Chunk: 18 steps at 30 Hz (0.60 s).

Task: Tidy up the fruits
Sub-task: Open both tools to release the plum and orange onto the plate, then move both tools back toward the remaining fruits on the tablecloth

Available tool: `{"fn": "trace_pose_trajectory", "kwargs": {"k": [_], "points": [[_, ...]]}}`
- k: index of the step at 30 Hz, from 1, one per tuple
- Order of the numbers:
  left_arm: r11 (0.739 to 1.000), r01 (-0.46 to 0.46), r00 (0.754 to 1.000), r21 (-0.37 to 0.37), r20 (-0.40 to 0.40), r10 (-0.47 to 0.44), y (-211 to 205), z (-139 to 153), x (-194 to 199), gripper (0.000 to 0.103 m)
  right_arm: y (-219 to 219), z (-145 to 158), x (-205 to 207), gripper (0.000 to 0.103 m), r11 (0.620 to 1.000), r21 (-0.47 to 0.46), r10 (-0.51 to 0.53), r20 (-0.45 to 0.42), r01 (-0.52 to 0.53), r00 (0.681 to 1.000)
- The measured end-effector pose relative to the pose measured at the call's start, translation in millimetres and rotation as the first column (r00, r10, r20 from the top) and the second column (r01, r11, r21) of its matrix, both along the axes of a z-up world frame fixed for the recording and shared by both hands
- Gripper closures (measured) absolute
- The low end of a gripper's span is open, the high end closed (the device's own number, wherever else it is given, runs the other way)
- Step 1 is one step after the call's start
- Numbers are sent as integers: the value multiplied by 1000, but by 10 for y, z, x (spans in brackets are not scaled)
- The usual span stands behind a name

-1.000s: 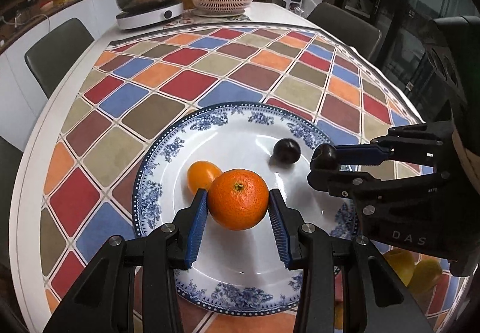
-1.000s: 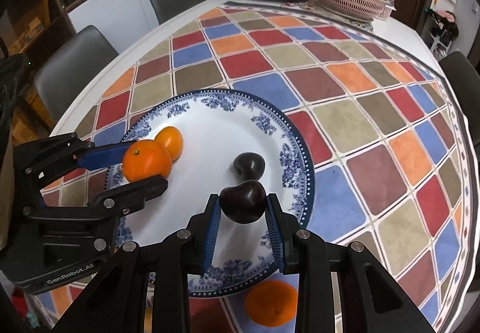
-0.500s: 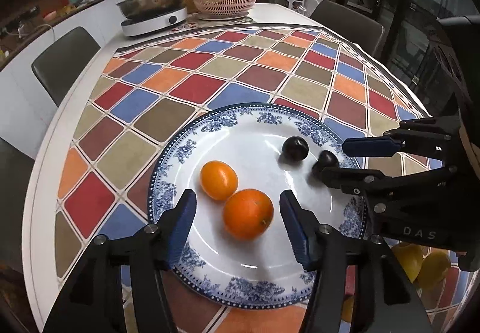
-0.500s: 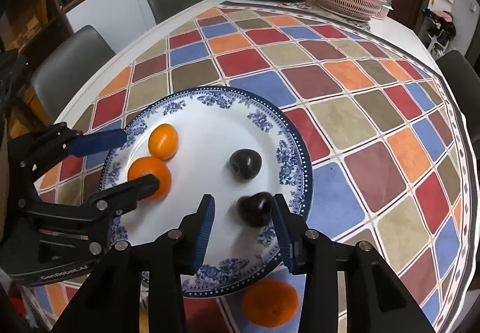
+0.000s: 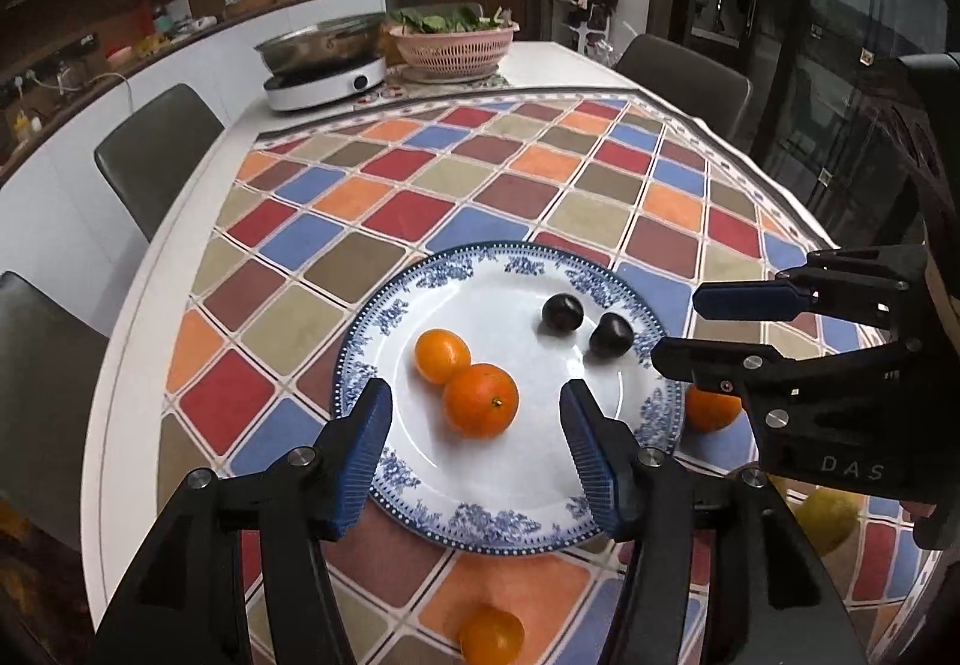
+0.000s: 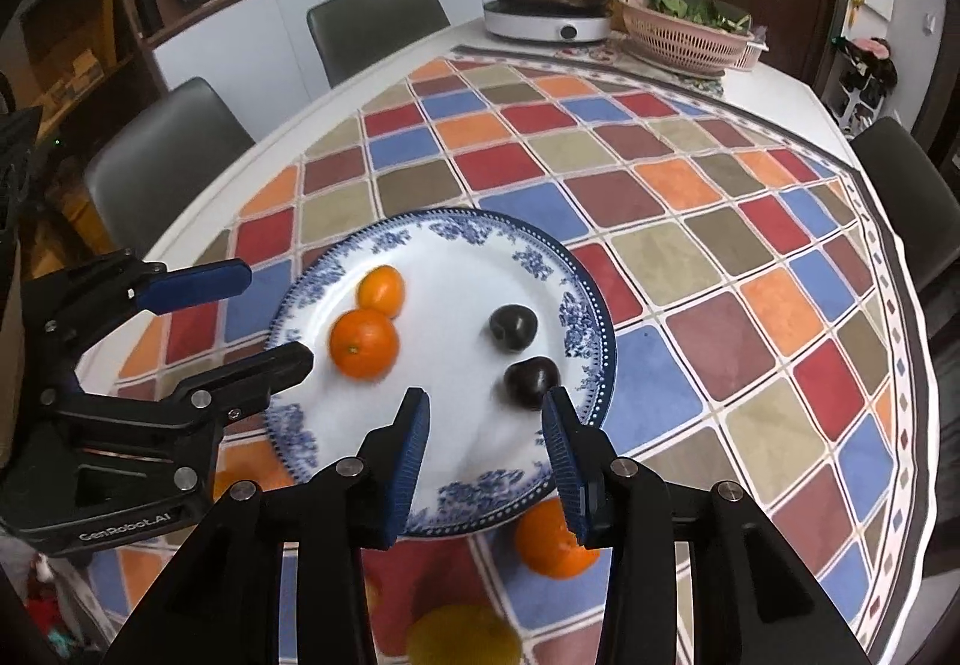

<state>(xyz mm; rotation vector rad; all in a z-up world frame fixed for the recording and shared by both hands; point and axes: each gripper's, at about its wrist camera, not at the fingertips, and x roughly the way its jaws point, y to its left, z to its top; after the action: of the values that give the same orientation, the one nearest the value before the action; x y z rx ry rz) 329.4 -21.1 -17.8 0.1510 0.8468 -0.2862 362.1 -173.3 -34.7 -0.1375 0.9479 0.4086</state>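
- On the plate [image 5: 510,530], four fruits are in place: two oranges [image 5: 480,400] touching each other on the left half, and two dark plums [image 5: 611,335] lying near each other by the right rim.
- The plate rests on the checkered cloth [image 5: 384,212] that covers the tabletop [image 5: 129,365].
- The left gripper [image 5: 477,446] hovers over the near edge of the plate. Its jaws are spread wide and carry nothing. The nearer orange lies just ahead of them, untouched.
- The right gripper [image 6: 486,452] hovers over its own side of the plate. Its jaws are also released and empty. The nearer plum [image 6: 531,374] sits just ahead of the right jaw, apart from it.
- Fruit remaining off the plate: one orange [image 6: 555,545] on the cloth just beside the plate rim near the right gripper, one small orange [image 5: 492,635] on the cloth below the left gripper, and yellow fruit [image 5: 831,518] partly hidden behind the right gripper. The exact number of yellow fruits cannot be determined.
- Judgement: the task appears roughly half complete. The fruits on the plate are grouped by kind; the loose oranges and yellow fruit are still to be collected.
- The likely next pick is the orange at the plate rim, which lies nearest the right gripper.
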Motion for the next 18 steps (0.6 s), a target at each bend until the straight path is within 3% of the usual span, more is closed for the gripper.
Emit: {"fn": "trace_pose_trajectory", "kwargs": {"k": [18], "points": [[999, -35, 989, -17, 140, 37, 192, 567, -790, 39, 49, 510, -709, 63, 998, 59, -26, 99, 20, 995]]}}
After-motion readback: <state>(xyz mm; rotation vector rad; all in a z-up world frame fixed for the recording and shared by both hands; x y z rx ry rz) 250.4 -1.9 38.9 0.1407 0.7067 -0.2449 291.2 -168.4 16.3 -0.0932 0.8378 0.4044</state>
